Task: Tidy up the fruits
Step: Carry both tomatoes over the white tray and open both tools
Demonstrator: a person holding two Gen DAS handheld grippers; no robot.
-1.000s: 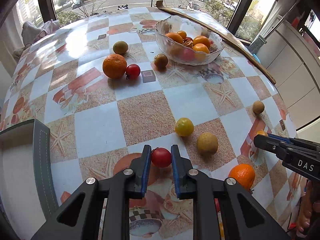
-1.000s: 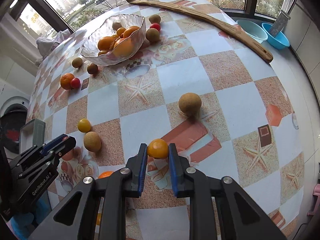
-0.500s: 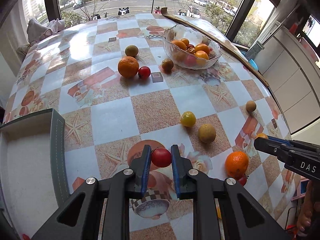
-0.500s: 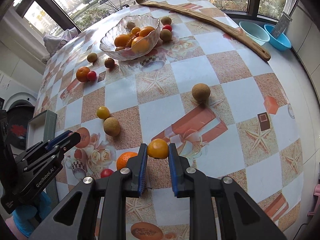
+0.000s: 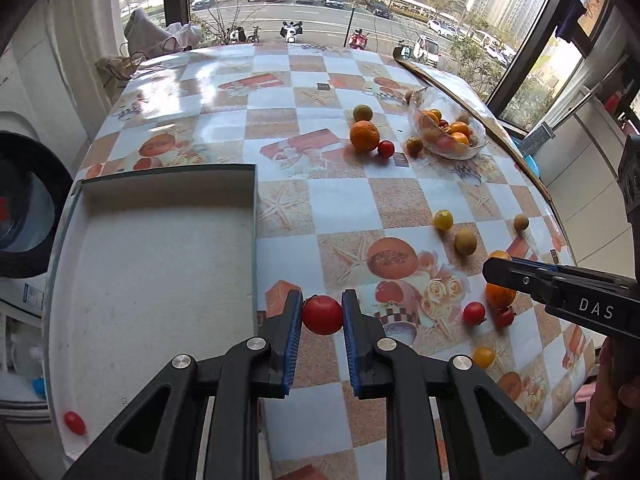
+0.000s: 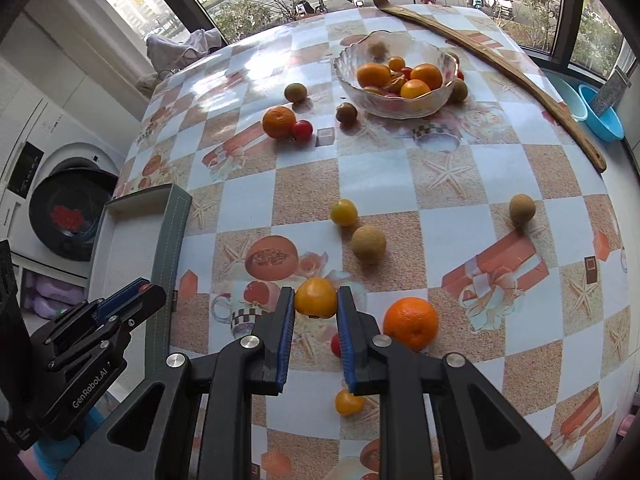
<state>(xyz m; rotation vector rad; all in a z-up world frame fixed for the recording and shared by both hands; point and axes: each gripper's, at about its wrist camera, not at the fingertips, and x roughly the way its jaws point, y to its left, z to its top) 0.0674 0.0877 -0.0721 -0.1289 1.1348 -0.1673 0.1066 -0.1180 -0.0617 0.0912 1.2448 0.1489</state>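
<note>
My left gripper (image 5: 322, 314) is shut on a red tomato (image 5: 322, 314), held above the table just right of the grey tray (image 5: 160, 264). A small red tomato (image 5: 75, 422) lies in the tray's near left corner. My right gripper (image 6: 316, 298) is shut on a yellow-orange fruit (image 6: 316, 297), lifted over the tablecloth. In the right wrist view the left gripper (image 6: 136, 300) shows at the lower left beside the tray (image 6: 168, 248). The right gripper (image 5: 520, 276) shows at the right edge of the left wrist view.
A glass bowl (image 6: 396, 76) of oranges stands at the far side. Loose fruit lies about: an orange (image 6: 410, 322), a brown round fruit (image 6: 368, 244), a yellow tomato (image 6: 343, 213), an orange with a red tomato (image 6: 280, 122). A long wooden board (image 6: 500, 68) lies at the back right.
Both grippers have swung left and risen a little with their fruit still gripped. The tray has come fully into the left wrist view, and the bowl has drifted right and farther off.
</note>
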